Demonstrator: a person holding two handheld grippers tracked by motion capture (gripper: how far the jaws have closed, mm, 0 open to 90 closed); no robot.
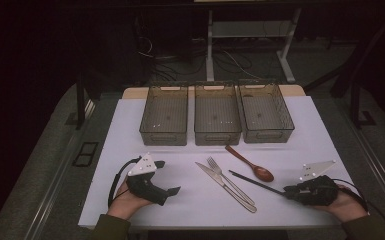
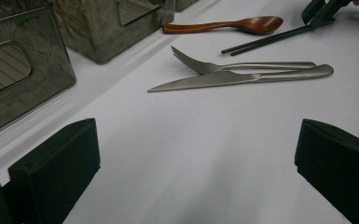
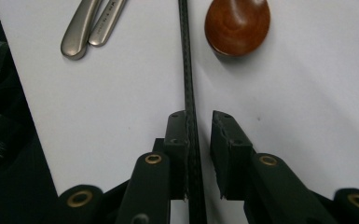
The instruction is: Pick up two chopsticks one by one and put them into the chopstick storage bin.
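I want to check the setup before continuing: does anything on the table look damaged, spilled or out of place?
Nothing stands out. The three bins stand upright in a row; the fork, knife, wooden spoon and black chopsticks lie flat, intact.

This looks like a lab or recording room rather than a home. A white rectangular sheet (image 1: 300, 130) covers a wooden table, and it serves as the landmark. Along its far edge stand three identical smoky translucent plastic bins (image 1: 216, 113) in a neat row. Beyond the sheet, a grey floor carries loose black cables (image 1: 230, 60) and the white metal legs of a desk frame (image 1: 286, 50). Around the sheet the room is dark, with black metal stands (image 1: 81, 95) to its left.
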